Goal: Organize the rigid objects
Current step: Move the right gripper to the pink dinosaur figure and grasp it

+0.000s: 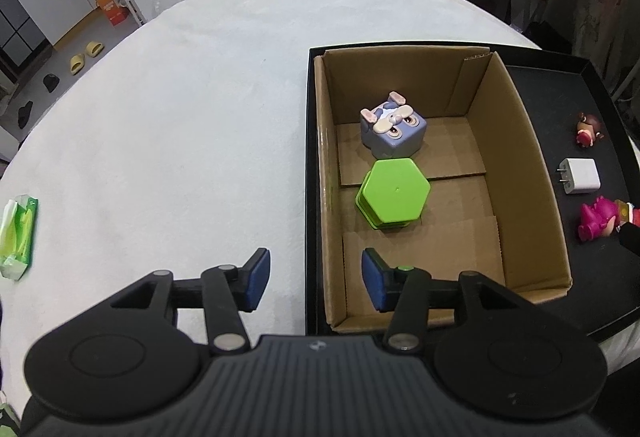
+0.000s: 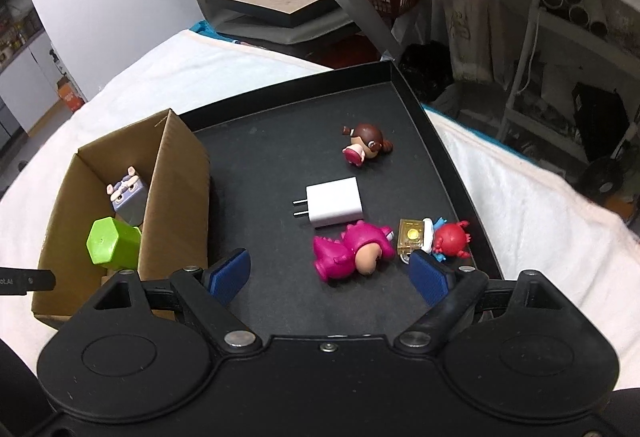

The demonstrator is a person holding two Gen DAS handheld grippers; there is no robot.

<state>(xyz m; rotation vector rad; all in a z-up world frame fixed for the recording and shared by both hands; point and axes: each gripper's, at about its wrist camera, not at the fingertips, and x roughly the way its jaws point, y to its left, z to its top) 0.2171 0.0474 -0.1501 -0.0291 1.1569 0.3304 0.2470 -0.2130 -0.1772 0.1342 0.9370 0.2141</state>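
With both jaws spread wide and empty, right gripper (image 2: pixel 330 277) hovering over pink dinosaur figure (image 2: pixel 348 251) on black tray (image 2: pixel 256 157); left gripper (image 1: pixel 315 279) at cardboard box (image 1: pixel 516 141) rim. Risk: nudging white charger (image 2: pixel 334 207), touching the dinosaur, or clipping the keychain beside it.

Even, soft indoor light falls from overhead; the white cloth-covered table (image 1: pixel 180 117) glows bright, nearly washed out. The matte black tray (image 2: pixel 280 141) stays dark with a faint sheen. Shadows under the toys are short and diffuse. Both fisheye views bend edges strongly; focus stays sharp.
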